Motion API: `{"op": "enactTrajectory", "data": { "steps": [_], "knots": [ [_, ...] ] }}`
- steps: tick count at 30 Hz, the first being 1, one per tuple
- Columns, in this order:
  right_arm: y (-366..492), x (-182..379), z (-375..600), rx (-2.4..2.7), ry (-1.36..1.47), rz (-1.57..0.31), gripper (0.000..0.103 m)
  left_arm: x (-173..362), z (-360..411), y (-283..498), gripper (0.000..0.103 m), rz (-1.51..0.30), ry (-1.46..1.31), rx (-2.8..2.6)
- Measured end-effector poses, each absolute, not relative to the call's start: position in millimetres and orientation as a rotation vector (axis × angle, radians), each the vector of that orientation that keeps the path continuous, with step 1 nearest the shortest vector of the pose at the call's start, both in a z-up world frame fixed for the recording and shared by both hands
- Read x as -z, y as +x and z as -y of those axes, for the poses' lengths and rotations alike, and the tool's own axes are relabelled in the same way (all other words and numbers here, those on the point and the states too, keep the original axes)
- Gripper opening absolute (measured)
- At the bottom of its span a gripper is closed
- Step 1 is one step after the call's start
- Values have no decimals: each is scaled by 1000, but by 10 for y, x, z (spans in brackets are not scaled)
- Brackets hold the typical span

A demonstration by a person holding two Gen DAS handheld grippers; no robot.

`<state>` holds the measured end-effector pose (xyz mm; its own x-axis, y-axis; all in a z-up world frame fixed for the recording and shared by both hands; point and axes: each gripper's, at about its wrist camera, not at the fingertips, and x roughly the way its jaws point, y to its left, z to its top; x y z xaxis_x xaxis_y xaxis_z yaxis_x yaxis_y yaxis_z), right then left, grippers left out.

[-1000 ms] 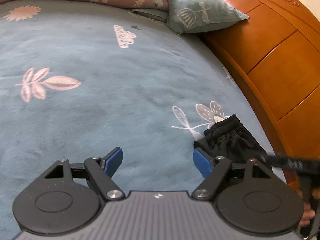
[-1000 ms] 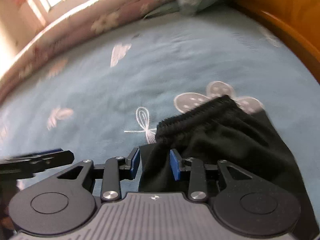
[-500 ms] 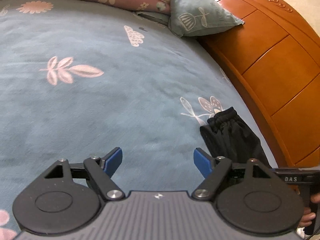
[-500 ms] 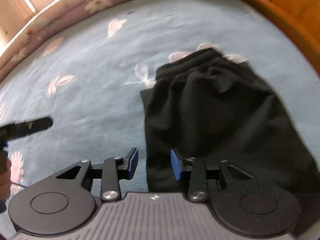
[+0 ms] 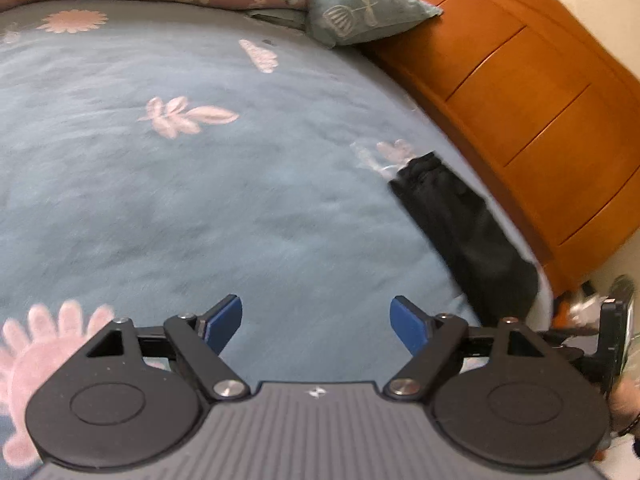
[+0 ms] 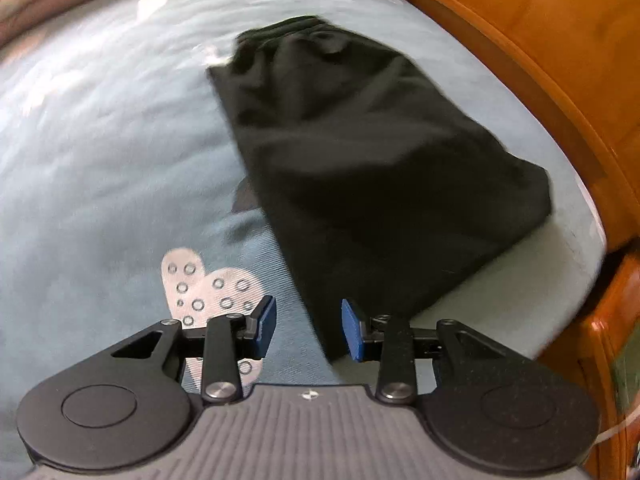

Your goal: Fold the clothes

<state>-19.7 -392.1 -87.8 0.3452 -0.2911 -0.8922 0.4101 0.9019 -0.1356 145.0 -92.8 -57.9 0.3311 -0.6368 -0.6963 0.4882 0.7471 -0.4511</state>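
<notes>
Looking at both wrist views: the black garment lies on the bed, along the bed's right edge beside the orange wooden bed frame.

Right gripper: jaws partly open, nothing between the pads. The garment's near corner sits just ahead of the right pad, at lower centre of the right view. Not gripped.

Left gripper: jaws wide open, empty; they have just been opening a bit further, with only bare sheet between them. In the left view the garment sits at right centre, well apart from the jaws.

Key relation: the garment's long axis runs from the elastic waistband at upper centre of the right view down to the near corner by the right jaws, slanting toward lower right. The right hand is clearly nearer, and I'd judge it takes the near hem end. The left hand must cross rightward to reach the other side.

Edges: the far side of the garment runs close to the mattress edge and the frame, so there's little room to work on that side. Open bed fills everything to the left in both views. My call is to fold or drag toward the left, away from the frame.

Both frames are motion-blurred, so I can't tell whether the cloth is one layer or already doubled. The pillow at top of the left view is well clear.
</notes>
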Motion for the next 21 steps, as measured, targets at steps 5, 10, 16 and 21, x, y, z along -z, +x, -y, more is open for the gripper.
{"op": "enactTrajectory", "data": {
  "steps": [5,10,16,21],
  "knots": [
    [-262,1037,3803,366,21,-1155,62,697,1277,1282,81,-1008,-190,697],
    [-384,669,4053,281,104,-1108,60,480,2061,1223,81,-1013,-199,892],
    [-623,429,4832,450,140,-955,38,307,3156,1061,81,-908,-146,1211],
    [-592,588,5493,504,103,-872,12,425,3919,972,81,-853,-126,1335]
  ]
}}
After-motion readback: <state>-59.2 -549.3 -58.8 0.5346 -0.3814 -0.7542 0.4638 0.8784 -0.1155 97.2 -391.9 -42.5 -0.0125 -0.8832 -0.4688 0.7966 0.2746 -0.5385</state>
